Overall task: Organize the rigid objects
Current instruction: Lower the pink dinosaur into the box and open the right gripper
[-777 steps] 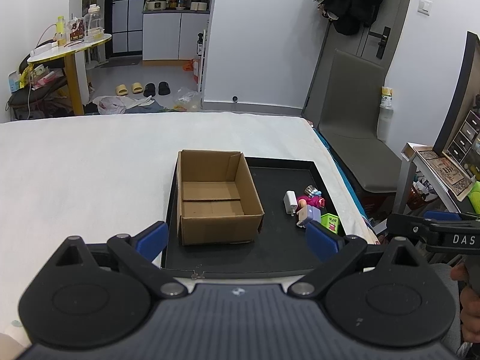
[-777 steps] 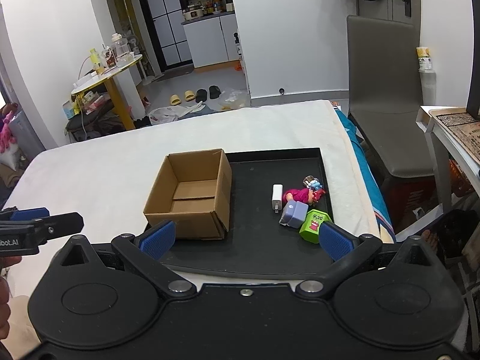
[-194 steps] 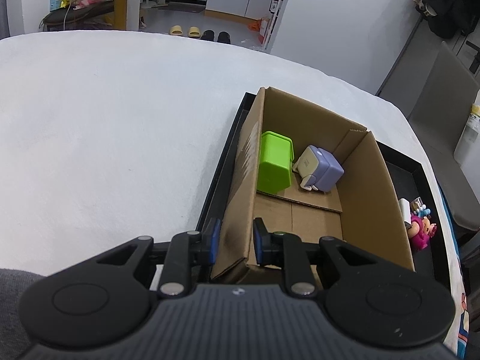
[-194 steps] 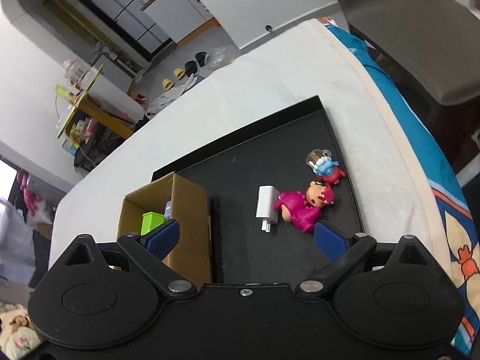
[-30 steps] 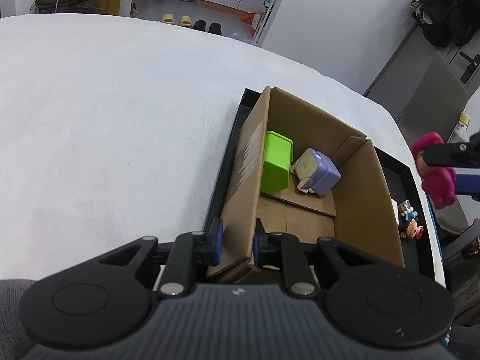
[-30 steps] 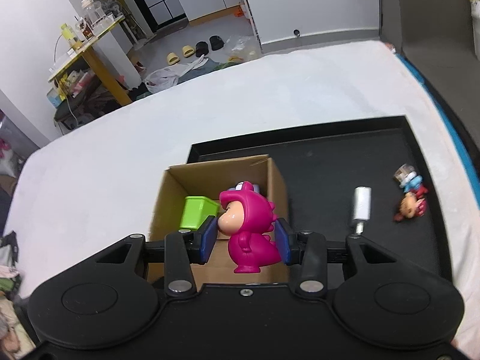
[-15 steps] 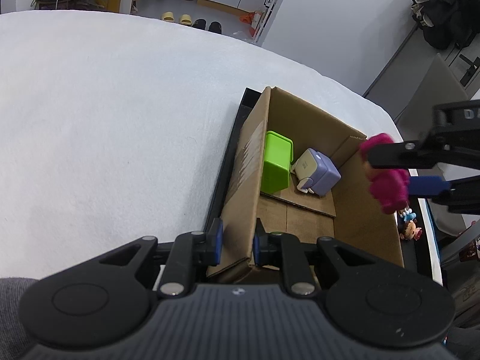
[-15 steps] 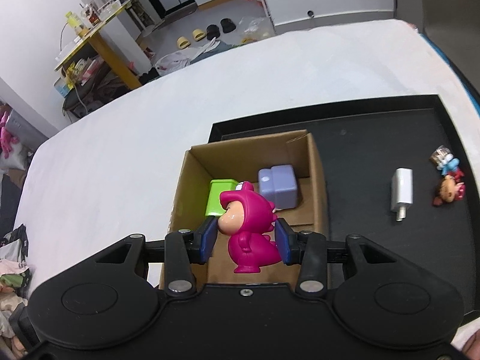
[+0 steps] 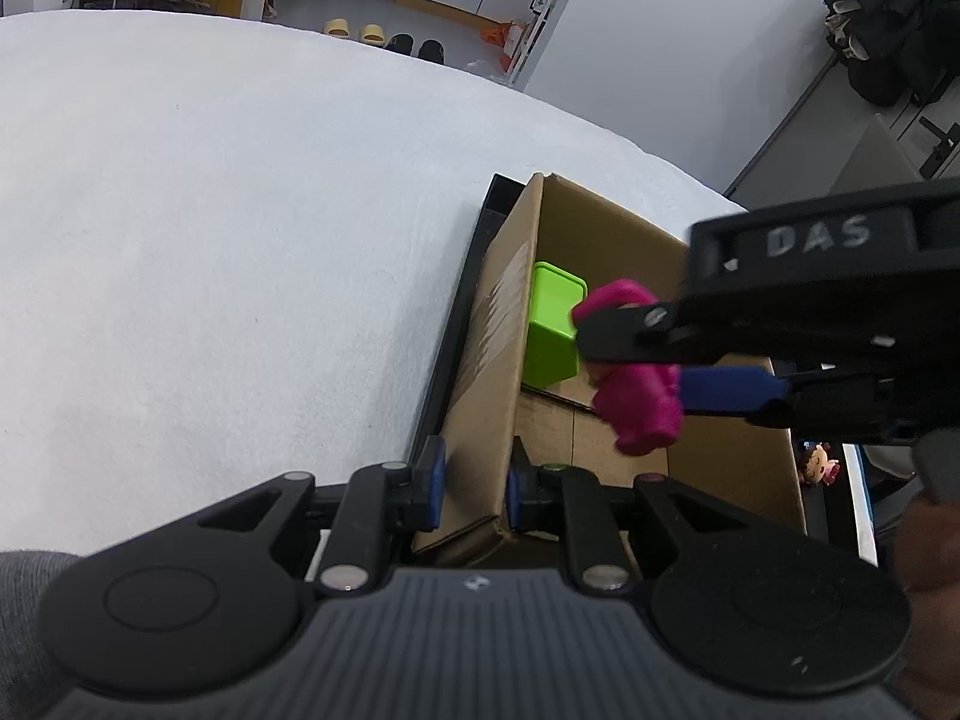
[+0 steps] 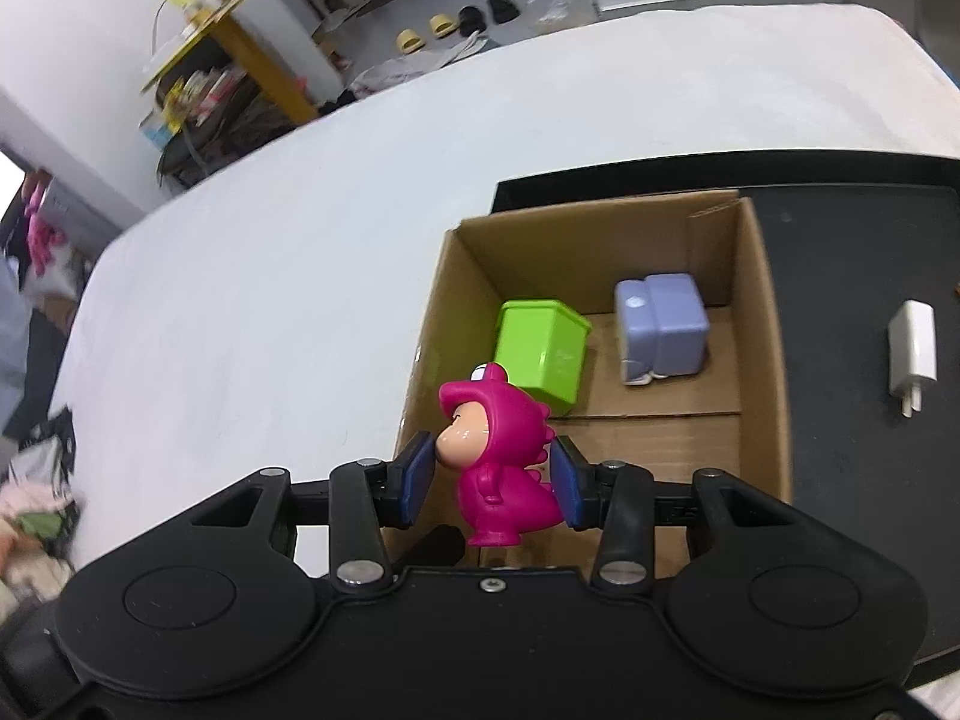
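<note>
Cardboard box (image 10: 606, 324) is sitting on the black tray (image 10: 852, 252), holding a green cube (image 10: 543, 354) and a lilac cube (image 10: 660, 324). Left gripper (image 9: 471, 483) fingers are pinching its near wall. Right gripper (image 10: 492, 474) fingers are clamping the pink figurine (image 10: 498, 462) above the box. White charger (image 10: 913, 354) is lying on the tray.

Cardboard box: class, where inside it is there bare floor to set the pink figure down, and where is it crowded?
Bare floor: the near half of the cardboard box, below the green cube and lilac cube. The far half is crowded.
</note>
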